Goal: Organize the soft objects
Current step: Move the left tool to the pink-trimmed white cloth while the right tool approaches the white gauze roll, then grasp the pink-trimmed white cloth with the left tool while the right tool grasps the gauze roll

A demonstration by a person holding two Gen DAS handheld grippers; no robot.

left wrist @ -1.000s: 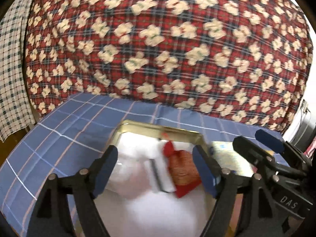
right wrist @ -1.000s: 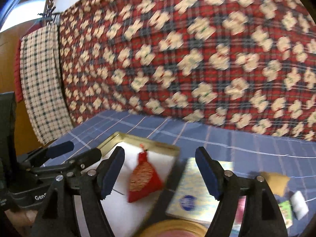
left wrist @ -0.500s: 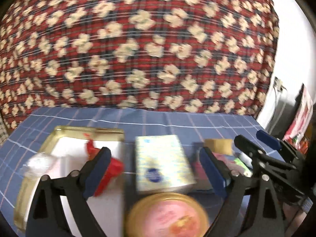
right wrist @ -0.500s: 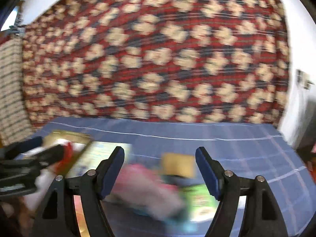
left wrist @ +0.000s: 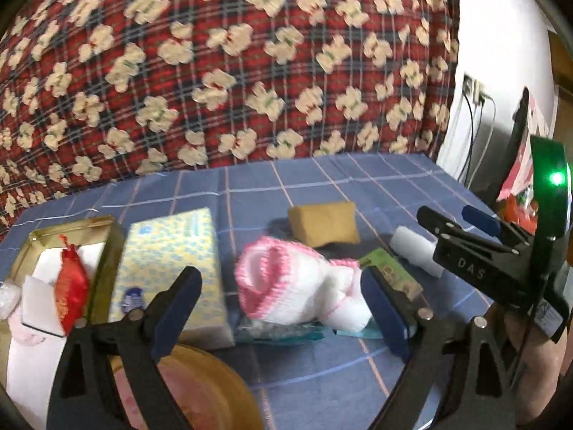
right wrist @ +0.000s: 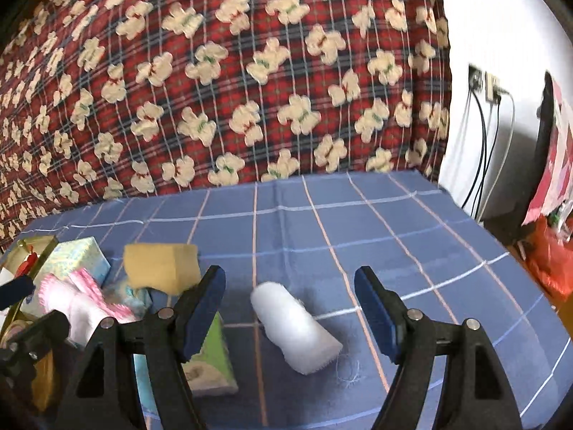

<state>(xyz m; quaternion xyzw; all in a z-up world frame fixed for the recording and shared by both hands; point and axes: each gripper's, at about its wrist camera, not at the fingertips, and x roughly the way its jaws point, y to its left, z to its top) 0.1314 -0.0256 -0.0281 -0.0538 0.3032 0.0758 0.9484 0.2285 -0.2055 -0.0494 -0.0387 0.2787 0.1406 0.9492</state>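
Observation:
My left gripper is open and empty, just in front of pink-and-white knitted socks lying on the blue checked cloth. My right gripper is open and empty, with a white cotton roll lying between its fingers on the cloth. A yellow sponge lies behind the socks; it also shows in the right wrist view. A gold tin at the left holds a red pouch and a white sponge. The right gripper also shows in the left wrist view.
A blue-and-yellow tissue pack lies beside the tin. A round gold lid sits at the front. A green packet and a teal wrapper lie near the socks. A red floral blanket rises behind. The table's right edge drops off.
Both grippers have swung right, away from the gold tin. The socks now sit before my left gripper and the cotton roll between my right fingers. Both stay open.

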